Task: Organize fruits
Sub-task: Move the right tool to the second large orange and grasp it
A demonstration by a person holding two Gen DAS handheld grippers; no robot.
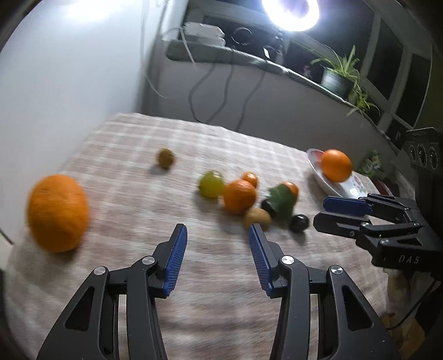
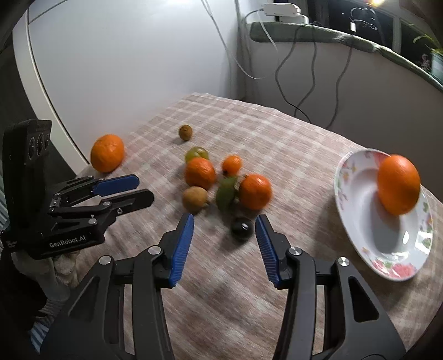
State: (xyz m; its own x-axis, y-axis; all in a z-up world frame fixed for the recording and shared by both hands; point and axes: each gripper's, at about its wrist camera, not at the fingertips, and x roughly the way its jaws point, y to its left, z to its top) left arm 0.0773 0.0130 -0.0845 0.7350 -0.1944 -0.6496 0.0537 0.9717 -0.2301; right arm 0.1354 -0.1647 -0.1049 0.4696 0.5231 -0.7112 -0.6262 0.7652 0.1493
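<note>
Left gripper: my left gripper [image 1: 217, 235] hangs over bare cloth with its blue pads parted and nothing between them.
Right gripper: my right gripper [image 2: 224, 221] also stands spread and empty; a small dark round fruit [image 2: 241, 227] lies on the cloth just beyond the gap between its tips, touching neither pad as far as I can see.
Table: a checked beige cloth [image 2: 277, 133] covers it.
Plate: a white floral plate [image 2: 357, 193] sits at the right side of the table, with one orange [image 2: 398, 184] in it against the far rim.
Fruit cluster: in the middle I see three mandarins [image 2: 200, 173], a green round fruit [image 2: 196, 153], a brown kiwi-like fruit [image 2: 194, 198] and a green leaf [image 2: 226, 193], all close together.
Loose fruit: a big orange [image 1: 57, 213] lies apart at the left edge, and a small brown fruit [image 1: 165, 158] lies alone farther back.
Background: a potted plant [image 1: 339, 74] stands on the sill by a bright lamp [image 1: 290, 12].
</note>
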